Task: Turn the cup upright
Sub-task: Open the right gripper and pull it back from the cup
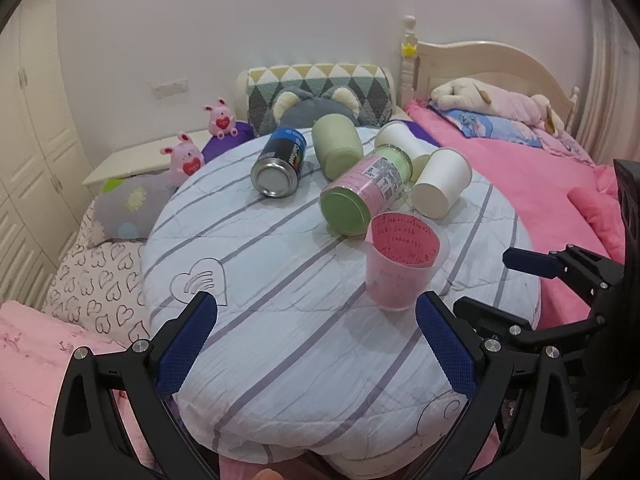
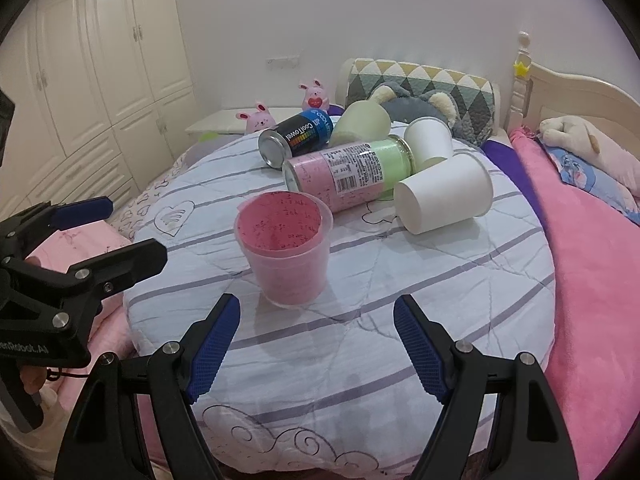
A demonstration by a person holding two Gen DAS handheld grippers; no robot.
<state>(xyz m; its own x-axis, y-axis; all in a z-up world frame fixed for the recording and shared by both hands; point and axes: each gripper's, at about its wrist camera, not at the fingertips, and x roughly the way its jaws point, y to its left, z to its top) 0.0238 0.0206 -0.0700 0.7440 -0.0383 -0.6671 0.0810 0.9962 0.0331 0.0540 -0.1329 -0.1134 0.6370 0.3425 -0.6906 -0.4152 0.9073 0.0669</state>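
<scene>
A clear plastic cup lined with pink paper [image 1: 400, 262] [image 2: 286, 250] stands upright on a folded striped quilt [image 1: 280, 304] [image 2: 360, 320]. Behind it two white paper cups [image 1: 442, 182] [image 2: 444, 192] lie on their sides, the far one [image 1: 404, 140] [image 2: 428, 138] partly hidden. My left gripper [image 1: 316, 312] is open and empty, just short of the pink cup and to its left. My right gripper [image 2: 318, 320] is open and empty, just in front of the pink cup. Each gripper shows at the edge of the other's view, the right [image 1: 500, 280] and the left [image 2: 128, 228].
A pink-and-green jar [image 1: 366, 190] [image 2: 348, 174], a dark can [image 1: 280, 162] [image 2: 296, 136] and a pale green cup [image 1: 336, 146] [image 2: 364, 124] lie on the quilt. Pillows, plush toys [image 1: 184, 156] and a headboard [image 1: 480, 60] are behind. A pink blanket [image 2: 592, 280] is on the right.
</scene>
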